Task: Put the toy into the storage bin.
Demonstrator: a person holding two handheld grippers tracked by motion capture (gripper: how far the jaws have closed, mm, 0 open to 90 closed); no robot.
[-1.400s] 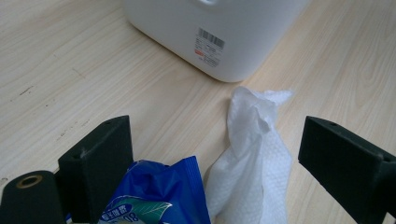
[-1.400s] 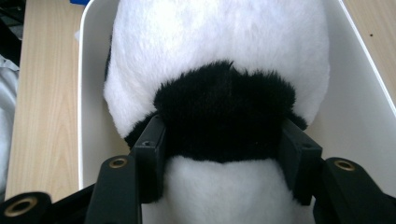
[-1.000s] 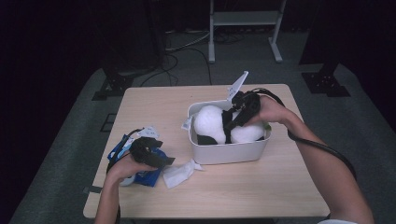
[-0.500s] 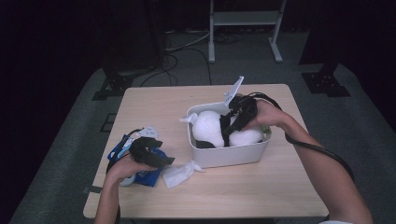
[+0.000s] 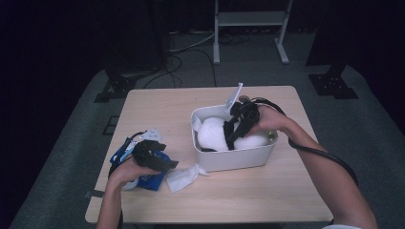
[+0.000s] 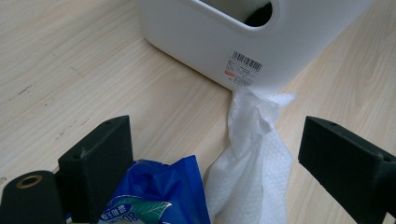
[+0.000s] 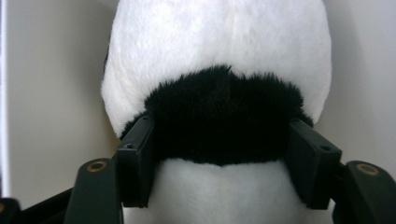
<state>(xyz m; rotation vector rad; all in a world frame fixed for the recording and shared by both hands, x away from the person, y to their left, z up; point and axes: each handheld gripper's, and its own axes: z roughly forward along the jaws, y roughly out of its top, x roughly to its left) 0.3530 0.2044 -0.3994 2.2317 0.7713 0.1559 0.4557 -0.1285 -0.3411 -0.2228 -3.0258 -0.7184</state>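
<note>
Right gripper [image 5: 232, 130] sits down inside the white bin [image 5: 234, 157], and its jaws have just been opening: in the right gripper view the pads flank the black band of the plush panda [image 7: 219, 93], one each side, seemingly at the fur's edge, not squeezing. Compared with a second ago the panda sits lower in the bin and the hand has barely shifted. Judgement: the toy has been set down in the bin and this is the release; backing the gripper out looks like what's left.

Left gripper [image 5: 165, 162] rests left of the bin on the blue wipes packet [image 6: 154, 196], jaws wide, nothing clamped; a crumpled white wipe [image 6: 252, 158] lies between them, its far end touching the bin's wall near the barcode label [image 6: 243, 67]. That hand hasn't moved.

Surface is a pale wood table [image 5: 157, 109], bare behind the bin. Room around the bin is dark: grey floor, cables and a white metal stand [image 5: 250, 19] beyond the table's far edge
</note>
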